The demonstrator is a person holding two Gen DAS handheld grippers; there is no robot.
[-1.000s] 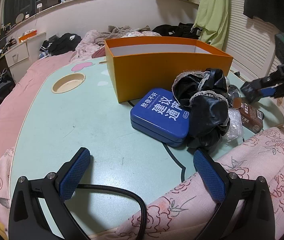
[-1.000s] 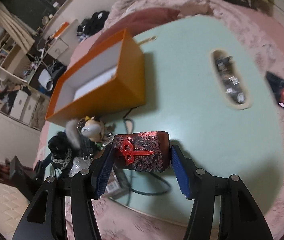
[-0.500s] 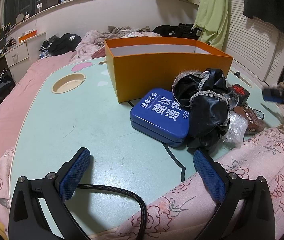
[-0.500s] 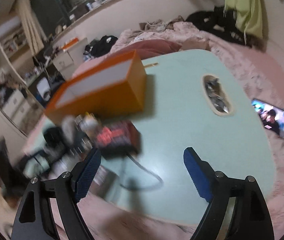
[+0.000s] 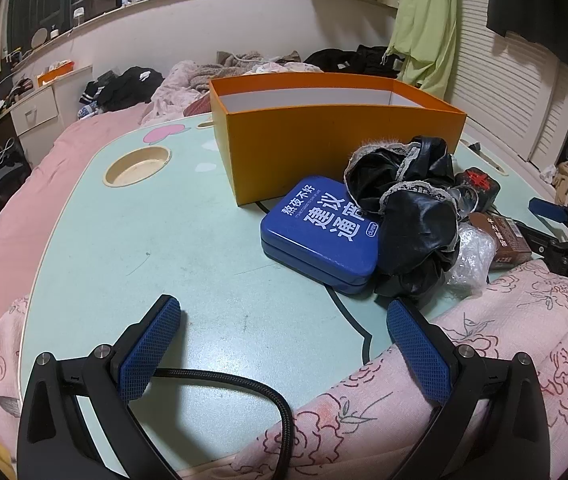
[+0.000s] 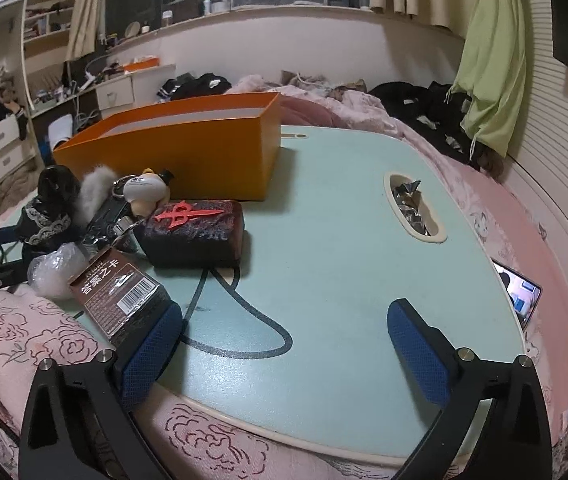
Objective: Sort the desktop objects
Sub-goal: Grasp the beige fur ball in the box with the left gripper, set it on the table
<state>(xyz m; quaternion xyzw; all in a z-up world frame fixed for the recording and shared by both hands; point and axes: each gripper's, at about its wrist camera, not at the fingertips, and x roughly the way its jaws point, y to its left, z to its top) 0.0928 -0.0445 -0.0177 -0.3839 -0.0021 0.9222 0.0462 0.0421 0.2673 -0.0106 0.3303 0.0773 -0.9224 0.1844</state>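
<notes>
Both my tongs, left gripper [image 5: 284, 344] and right gripper [image 6: 284, 344], gape wide and empty; the dark red box [image 6: 194, 234] at eleven o'clock looks stiff and light, so I'd pinch its long sides.

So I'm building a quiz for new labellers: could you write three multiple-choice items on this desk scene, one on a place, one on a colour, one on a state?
1. Where does the dark red box with the red sword emblem lie?
A. inside the orange cardboard box
B. on the pale green tabletop
C. in the right gripper

2. What colour is the flat rectangular tin with white characters?
A. blue
B. yellow
C. white

3. How is the right gripper?
A. shut on the tin
B. shut, holding nothing
C. open, holding nothing

Key: B, it rests on the tabletop in front of the orange cardboard box; A, its lid is blue; C, its jaws stand wide apart.
</notes>
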